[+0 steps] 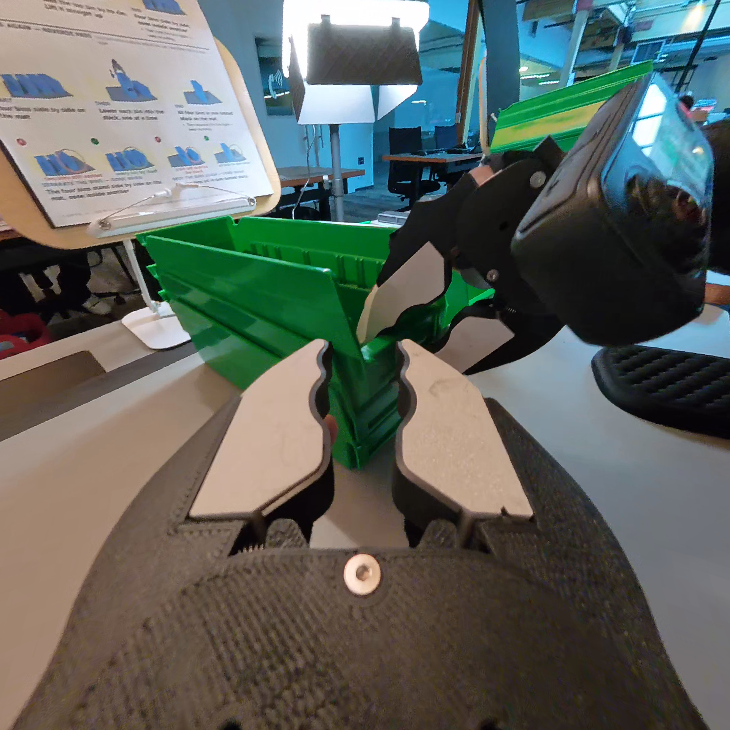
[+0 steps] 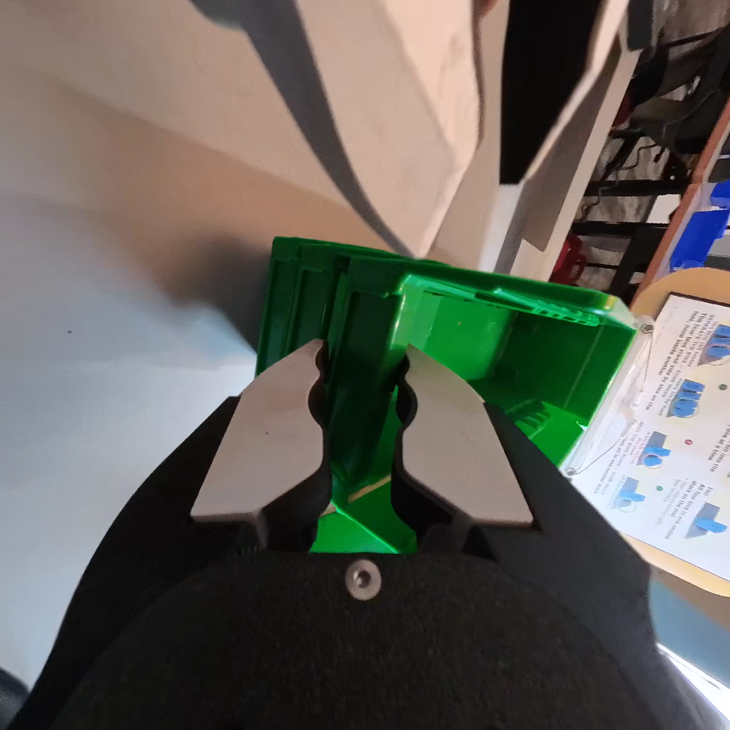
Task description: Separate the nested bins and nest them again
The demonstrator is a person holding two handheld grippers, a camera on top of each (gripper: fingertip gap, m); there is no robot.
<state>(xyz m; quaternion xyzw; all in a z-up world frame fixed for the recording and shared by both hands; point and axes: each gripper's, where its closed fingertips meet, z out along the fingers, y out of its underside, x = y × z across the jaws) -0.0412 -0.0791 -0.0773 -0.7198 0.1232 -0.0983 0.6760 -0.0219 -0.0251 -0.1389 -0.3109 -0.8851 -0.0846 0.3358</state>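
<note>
A stack of nested green bins [image 1: 253,300] stands on the pale table [image 1: 98,454]. My left gripper [image 1: 363,351] is closed around the stack's near corner, one finger on each side. My right gripper [image 1: 418,351] comes in from the right. One of its fingers is inside the top bin and the other is outside the wall. In the right wrist view my right gripper [image 2: 363,355] clamps the layered end wall of the bins [image 2: 533,355], whose inside is empty.
An instruction sheet on a wooden stand [image 1: 130,118] stands just behind the bins and shows in the right wrist view [image 2: 671,434]. The stand's white base [image 1: 158,328] sits left of the stack. A black textured pad [image 1: 671,391] lies on the right. A green ribbed panel [image 1: 561,110] shows behind the right gripper. Tip to tip, the grippers are about 9 cm apart.
</note>
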